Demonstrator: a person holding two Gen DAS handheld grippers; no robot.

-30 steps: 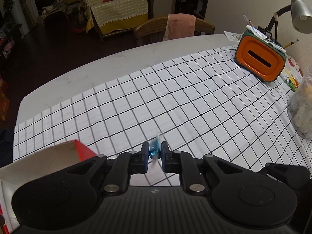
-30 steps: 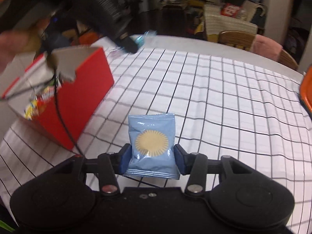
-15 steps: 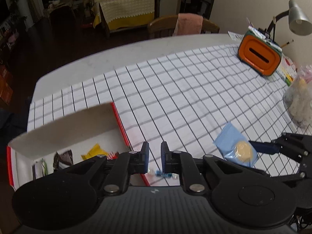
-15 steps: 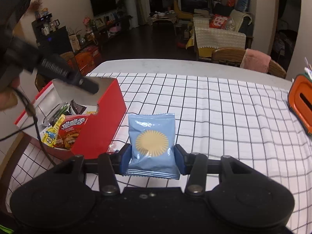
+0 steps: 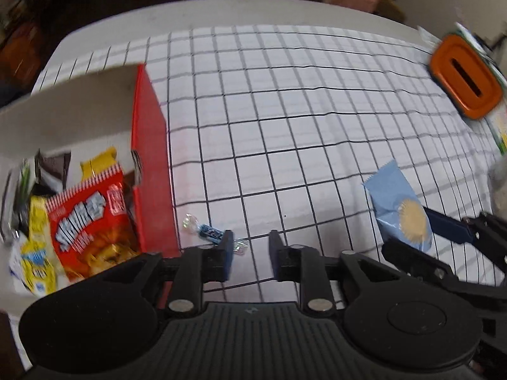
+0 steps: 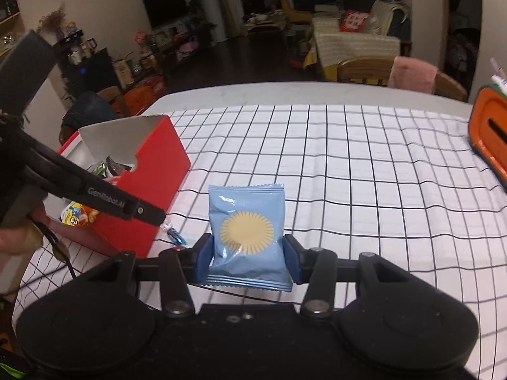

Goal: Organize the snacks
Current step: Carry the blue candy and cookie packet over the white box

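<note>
Left gripper [image 5: 248, 251] spread, jaws just opening over the dropped candy [image 5: 210, 232] — tiny, slippery, pinch mid-wrapper; right gripper [image 6: 247, 259] squeezes the soft blue packet [image 6: 247, 234].

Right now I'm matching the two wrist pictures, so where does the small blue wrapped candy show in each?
Left wrist: the candy lies on the checked cloth, low centre-left, beside the left gripper's left finger.
Right wrist: the candy sits lower left, beside the light blue packet.
Shared landmark: the red box, right beside the candy.

red box [image 5: 152, 171], pale blue packet [image 6: 248, 237], checked cloth [image 5: 317, 126]
</note>
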